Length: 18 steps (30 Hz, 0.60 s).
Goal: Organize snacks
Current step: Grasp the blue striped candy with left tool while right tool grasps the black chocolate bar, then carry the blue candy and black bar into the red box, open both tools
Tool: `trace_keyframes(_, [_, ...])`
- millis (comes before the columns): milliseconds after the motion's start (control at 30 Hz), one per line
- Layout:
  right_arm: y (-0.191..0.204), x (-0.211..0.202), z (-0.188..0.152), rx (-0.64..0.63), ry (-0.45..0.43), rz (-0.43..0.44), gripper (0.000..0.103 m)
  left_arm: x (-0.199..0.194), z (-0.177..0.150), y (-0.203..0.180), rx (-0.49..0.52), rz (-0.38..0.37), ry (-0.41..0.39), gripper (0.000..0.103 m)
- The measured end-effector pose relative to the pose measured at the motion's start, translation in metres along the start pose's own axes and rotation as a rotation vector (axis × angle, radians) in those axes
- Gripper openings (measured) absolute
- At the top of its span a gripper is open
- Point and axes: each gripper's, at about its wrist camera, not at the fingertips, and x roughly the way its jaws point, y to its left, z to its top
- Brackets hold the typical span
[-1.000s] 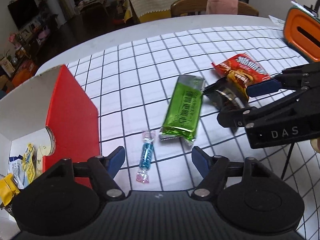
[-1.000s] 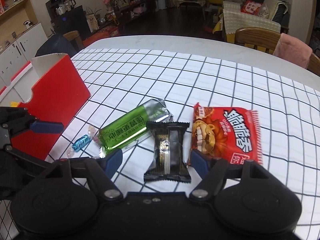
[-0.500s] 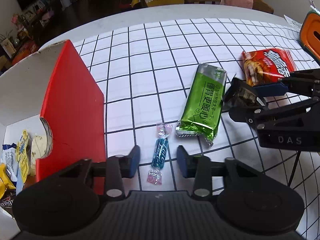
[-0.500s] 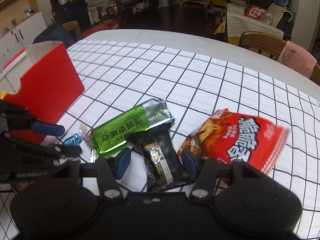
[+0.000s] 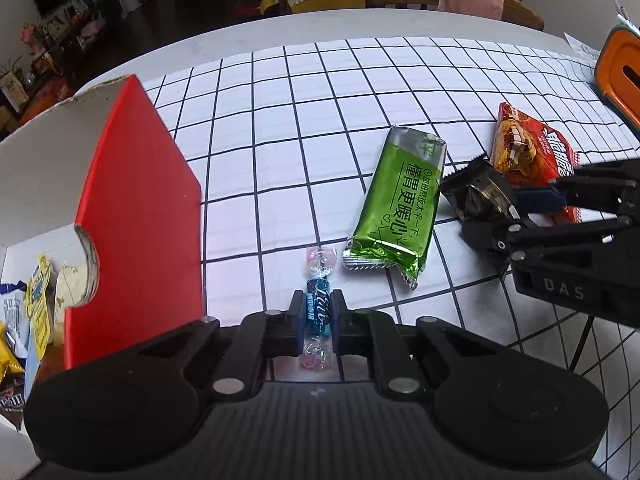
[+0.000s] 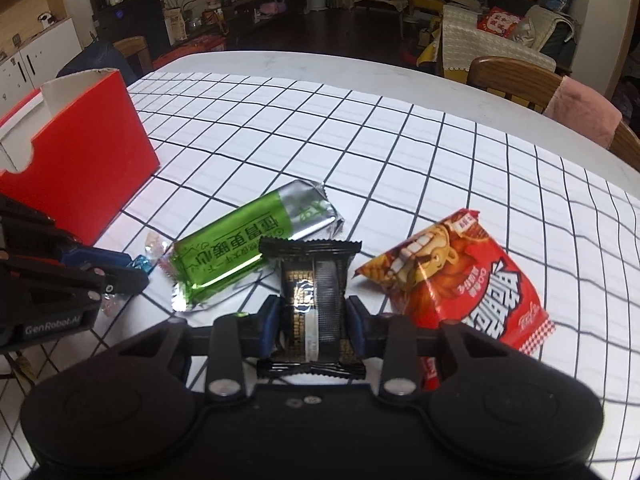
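Observation:
A small blue wrapped candy [image 5: 318,300] lies on the checked tablecloth, and my left gripper [image 5: 318,314] is shut on its middle. A black snack packet [image 6: 312,272] sits between the pads of my right gripper [image 6: 313,320], whose jaws are closing and press its sides. Between the two lies a green foil bar [image 5: 400,208], flat on the cloth. A red crisp packet [image 6: 460,280] rests just right of the black packet, partly under the right finger. The open red box [image 5: 136,200] stands at the left with several snacks inside.
An orange container [image 5: 620,68] sits at the table's far right edge. Wooden chairs [image 6: 516,80] with a pink cloth stand behind the round table. The checked tablecloth [image 6: 360,140] stretches bare beyond the snacks.
Both grippers closed from wide open. The left one came down onto the blue candy and the right one onto the black packet, nudging the red packet aside and tilting it.

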Motion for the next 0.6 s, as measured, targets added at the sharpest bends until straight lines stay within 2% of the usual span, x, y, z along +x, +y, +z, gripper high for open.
trace_keyframes(267, [0.001,-0.028,-0.012,0.058,-0.021,0.018,0.034,-0.015,-0.01,0.004,-0.034,-0.015,0.001,0.012])
trace_keyframes(600, [0.023,-0.079,-0.025,0.076,-0.059,0.043,0.034,-0.056,-0.024,0.005,-0.037,-0.061,-0.033,0.012])
